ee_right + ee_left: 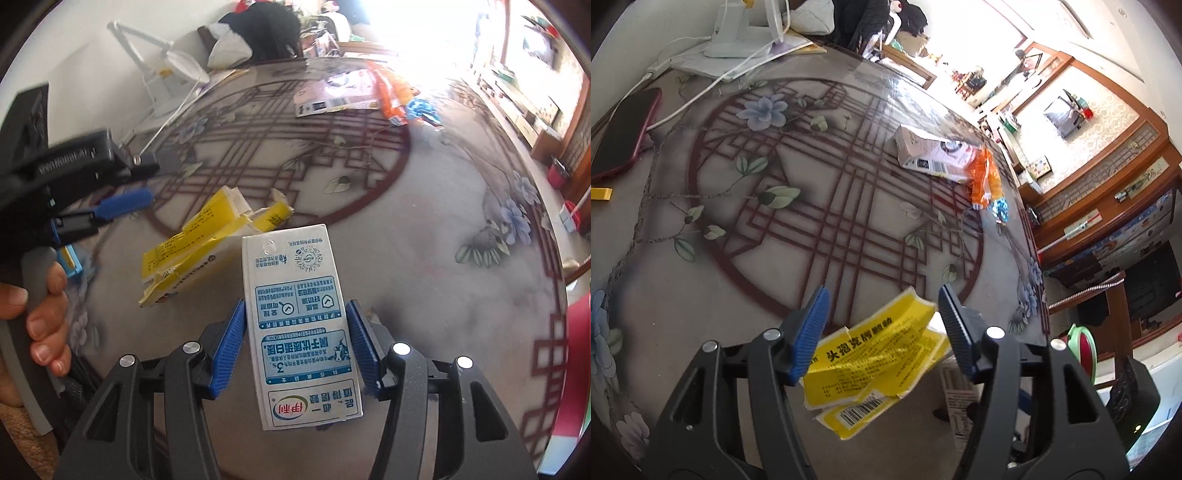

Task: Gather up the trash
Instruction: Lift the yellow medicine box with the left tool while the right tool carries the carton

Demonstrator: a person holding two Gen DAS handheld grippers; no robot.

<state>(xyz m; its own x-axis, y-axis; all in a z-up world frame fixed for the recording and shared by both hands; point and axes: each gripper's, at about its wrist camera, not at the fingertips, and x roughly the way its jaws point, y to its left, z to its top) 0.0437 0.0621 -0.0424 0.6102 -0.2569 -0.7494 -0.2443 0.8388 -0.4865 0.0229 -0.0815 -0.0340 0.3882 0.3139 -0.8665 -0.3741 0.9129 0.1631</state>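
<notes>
Holding the milk carton [301, 325] between its blue pads, our right tool [295, 343] is clamped on it. Our left tool [882, 332] stands apart around the torn yellow box [871, 354], near the tabletop's [738, 295] closest edge. Open room fills the middle.

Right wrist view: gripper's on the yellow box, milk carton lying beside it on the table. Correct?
Swapped. The right wrist view shows the right gripper around the milk carton; the torn yellow box lies beside it on the table.
</notes>
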